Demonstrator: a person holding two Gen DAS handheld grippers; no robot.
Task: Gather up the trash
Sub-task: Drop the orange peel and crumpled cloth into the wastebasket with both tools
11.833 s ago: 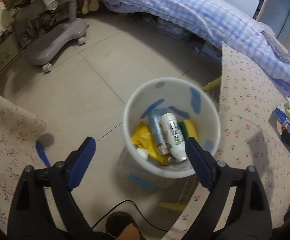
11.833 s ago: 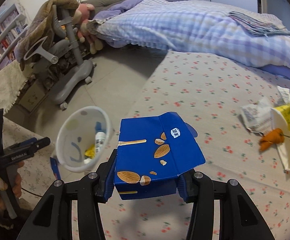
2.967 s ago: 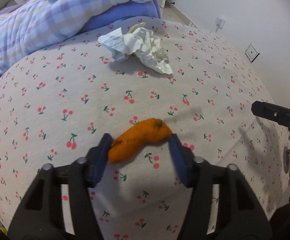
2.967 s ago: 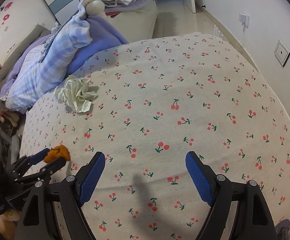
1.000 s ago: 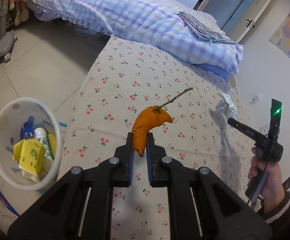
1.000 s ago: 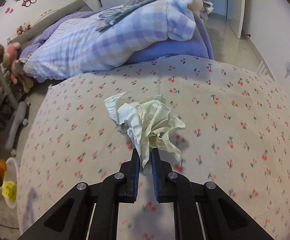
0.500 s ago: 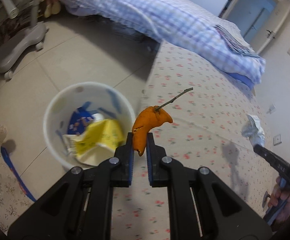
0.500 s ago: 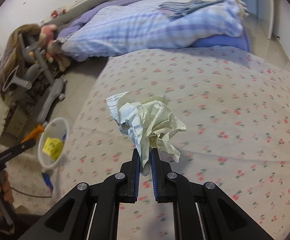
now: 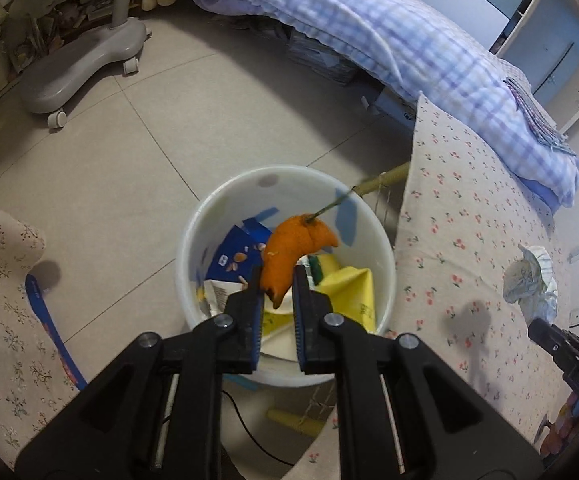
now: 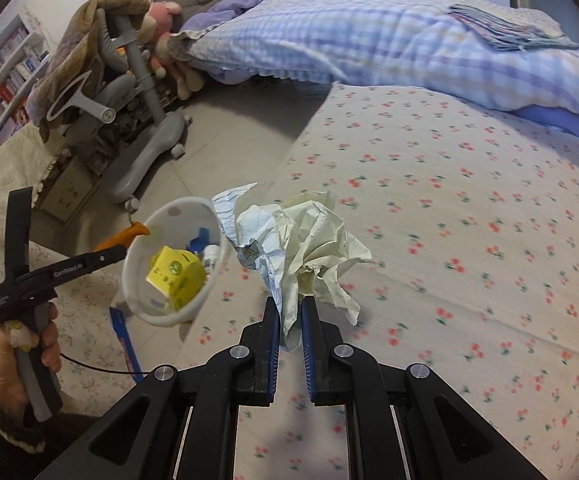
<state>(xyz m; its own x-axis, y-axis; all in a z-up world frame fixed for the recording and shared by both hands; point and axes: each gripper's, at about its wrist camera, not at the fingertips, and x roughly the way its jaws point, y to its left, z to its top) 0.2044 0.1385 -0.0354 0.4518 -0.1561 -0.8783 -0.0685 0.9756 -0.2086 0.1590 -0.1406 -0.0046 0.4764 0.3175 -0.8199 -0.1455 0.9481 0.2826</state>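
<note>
My left gripper (image 9: 276,280) is shut on an orange peel (image 9: 295,242) with a thin stem and holds it right above the white trash bin (image 9: 209,208). The bin holds a blue carton (image 9: 235,254), a yellow carton (image 9: 349,288) and other trash. My right gripper (image 10: 289,312) is shut on a crumpled paper wad (image 10: 293,248) and holds it above the cherry-print bed (image 10: 449,240), near the bed's edge. In the right wrist view the bin (image 10: 141,240) sits lower left of the wad, with the peel (image 10: 123,238) at its rim. The wad also shows in the left wrist view (image 9: 529,280).
A grey wheeled chair base (image 9: 81,60) stands on the tiled floor (image 9: 89,160) behind the bin. A checked blue quilt (image 10: 369,32) lies across the far bed. A floral cloth (image 9: 1,300) and a blue strip (image 9: 49,328) lie left of the bin.
My left gripper has moved with the peel from beside the bin to right above its opening. My right gripper has carried the paper wad toward the bed's edge, closer to the bin.
</note>
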